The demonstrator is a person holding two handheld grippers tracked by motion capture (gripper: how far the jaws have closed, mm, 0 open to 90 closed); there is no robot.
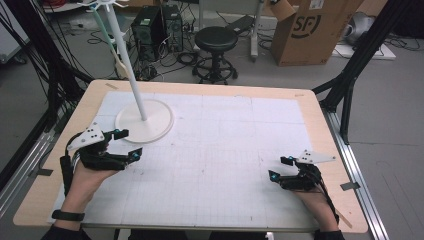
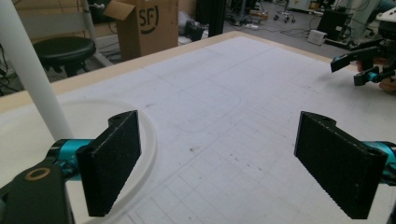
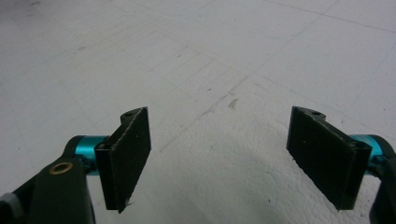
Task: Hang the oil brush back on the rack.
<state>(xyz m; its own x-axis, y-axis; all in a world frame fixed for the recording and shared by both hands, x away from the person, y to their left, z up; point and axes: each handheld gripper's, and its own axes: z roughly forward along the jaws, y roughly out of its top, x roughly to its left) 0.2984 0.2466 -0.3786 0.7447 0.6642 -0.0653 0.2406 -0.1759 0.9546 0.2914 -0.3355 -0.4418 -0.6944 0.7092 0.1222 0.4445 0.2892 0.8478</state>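
The left gripper [image 1: 127,143] sits low near the left edge of the table [image 1: 310,107], just beside the round base [image 1: 159,120] of the white stand [image 1: 131,75]. Its jaws are spread wide apart and there is nothing between them. One jaw is over the rim of the base, seen from the left gripper view, where the stand's pole [image 2: 28,70] goes up on the left. I cannot tell if the jaw touches the base.

The stand is at the back left part of the table, on the white mat [image 1: 225,150]. Its pole leans a little and goes up to a top with small arms.

The right gripper [image 1: 280,167] rests near the right front corner, well apart from the stand. Its jaws are also wide apart and hold nothing. Under them is just the white mat.
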